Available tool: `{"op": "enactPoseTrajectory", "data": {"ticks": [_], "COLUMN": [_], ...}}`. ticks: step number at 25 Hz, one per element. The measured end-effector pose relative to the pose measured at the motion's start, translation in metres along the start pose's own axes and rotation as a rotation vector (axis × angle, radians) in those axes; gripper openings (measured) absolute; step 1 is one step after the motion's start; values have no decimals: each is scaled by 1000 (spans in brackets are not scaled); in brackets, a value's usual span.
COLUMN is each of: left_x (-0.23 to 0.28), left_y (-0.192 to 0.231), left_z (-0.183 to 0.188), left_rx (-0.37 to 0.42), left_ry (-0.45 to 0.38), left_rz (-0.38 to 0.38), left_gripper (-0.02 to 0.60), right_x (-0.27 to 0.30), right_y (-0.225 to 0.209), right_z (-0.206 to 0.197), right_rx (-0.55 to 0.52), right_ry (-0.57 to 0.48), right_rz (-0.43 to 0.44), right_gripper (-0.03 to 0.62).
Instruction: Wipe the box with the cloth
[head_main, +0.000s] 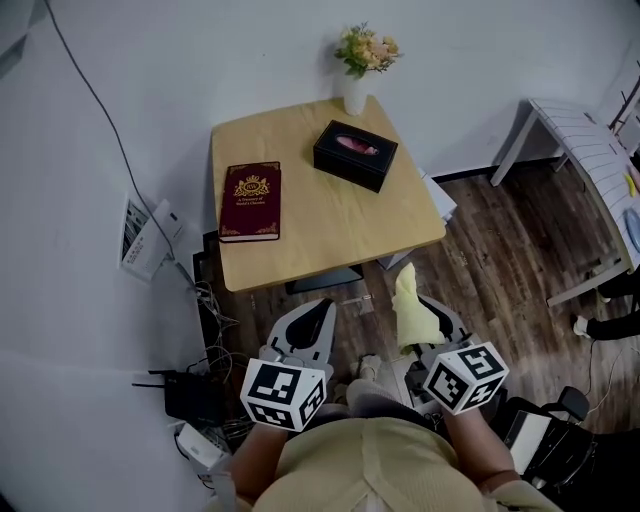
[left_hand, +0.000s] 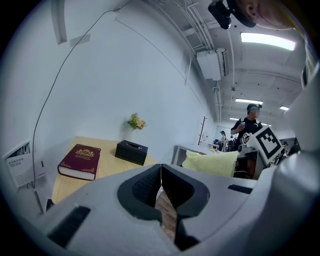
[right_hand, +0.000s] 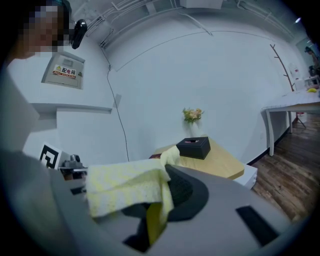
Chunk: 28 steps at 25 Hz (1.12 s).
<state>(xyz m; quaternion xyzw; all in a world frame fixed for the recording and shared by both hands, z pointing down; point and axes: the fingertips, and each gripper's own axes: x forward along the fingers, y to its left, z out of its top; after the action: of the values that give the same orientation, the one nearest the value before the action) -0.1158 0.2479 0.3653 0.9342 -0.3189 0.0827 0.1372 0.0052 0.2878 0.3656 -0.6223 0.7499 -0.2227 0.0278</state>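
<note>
**Cloth gripped, box not yet reached.** A yellow cloth (right_hand: 127, 187) is seen clamped between the jaws of the right gripper (right_hand: 159, 205), with its loose part draped over one side of the claw. The left gripper (left_hand: 161, 175) is carried alongside, its jaws pressed together on nothing. The black box (head_main: 355, 154) to be wiped stands well ahead of both claws, on the far part of a small wooden table (head_main: 310, 250). A dark red book (head_main: 250, 201) lies to the left of the box and a vase of flowers (head_main: 360, 62) stands just beyond it. No contact has been made, so the step in hand is judged to be the approach. For a clean wipe, the right claw would best be lowered so that the loose cloth, not the hard jaw tips, is laid flat on the lid. The opening in the top, where something pink shows, is probably better skirted. The box looks light and may need steadying from the side by the closed left claw, lest it be pushed toward the vase.
</note>
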Motion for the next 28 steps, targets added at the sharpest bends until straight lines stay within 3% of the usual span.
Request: {"op": "enactPoseTrajectory", "data": {"ticks": [13,19,28], "left_x": [76,94,127], "left_y": [10,23,59], "left_z": [36,36,53], "left_rx": [-2,-4,-33], "left_ry": [-29,-16,-29], "left_rz": [57,101,92], "left_gripper": [21,21,21], "right_x": [41,58,95], "right_y": [-57,-81,-95], "right_z": [39,42,62], "right_rx": [-15,3,-9], "right_ry": [17,28,21], "right_rz": [74,74,66], "right_gripper": [40,40,40]}}
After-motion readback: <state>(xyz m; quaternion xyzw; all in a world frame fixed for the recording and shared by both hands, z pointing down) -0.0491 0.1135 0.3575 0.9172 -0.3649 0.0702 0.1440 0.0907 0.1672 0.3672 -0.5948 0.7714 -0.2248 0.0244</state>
